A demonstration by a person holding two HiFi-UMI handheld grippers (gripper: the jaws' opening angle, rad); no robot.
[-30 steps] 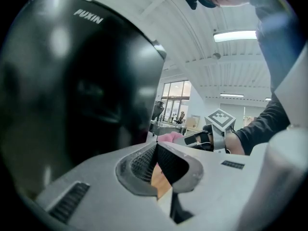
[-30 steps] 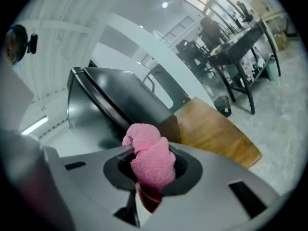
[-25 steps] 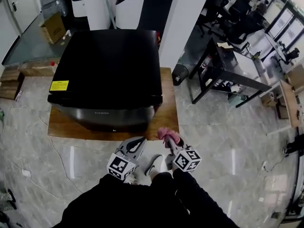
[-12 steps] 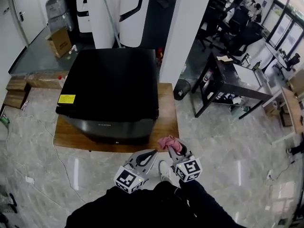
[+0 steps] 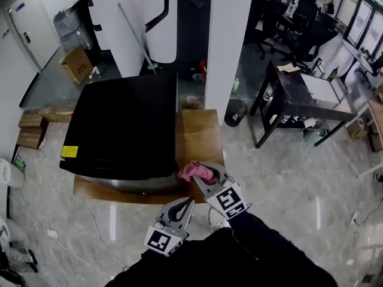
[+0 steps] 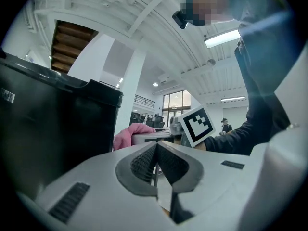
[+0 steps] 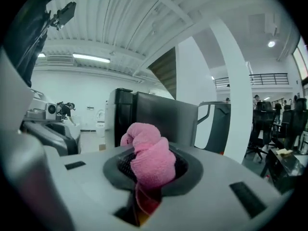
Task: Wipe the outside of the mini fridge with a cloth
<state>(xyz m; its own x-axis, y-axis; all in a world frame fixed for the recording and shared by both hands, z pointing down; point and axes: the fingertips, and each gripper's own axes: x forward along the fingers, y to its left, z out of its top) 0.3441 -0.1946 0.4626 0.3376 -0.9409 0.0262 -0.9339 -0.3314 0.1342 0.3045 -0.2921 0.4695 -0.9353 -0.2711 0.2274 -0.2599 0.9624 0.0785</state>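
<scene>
The black mini fridge (image 5: 122, 127) stands on a low wooden platform (image 5: 200, 136), seen from above in the head view. My right gripper (image 5: 200, 173) is shut on a bunched pink cloth (image 5: 192, 171) at the fridge's front right corner; whether the cloth touches the fridge I cannot tell. In the right gripper view the pink cloth (image 7: 149, 159) bulges between the jaws with the fridge (image 7: 154, 117) just beyond. My left gripper (image 5: 184, 203) hangs lower, shut with nothing in it. Its own view has the fridge wall (image 6: 53, 124) at left and the cloth (image 6: 129, 134) further on.
A white pillar (image 5: 230, 34) rises right of the fridge with a small black bin (image 5: 236, 111) at its foot. A dark desk (image 5: 299, 91) stands at the right. A cardboard box (image 5: 78, 64) and water bottles (image 5: 69, 26) sit at the back left.
The head view has shifted, so the fridge now sits further left. My right gripper has carried the pink cloth up and left to the fridge's front right corner. The left gripper stays low.
</scene>
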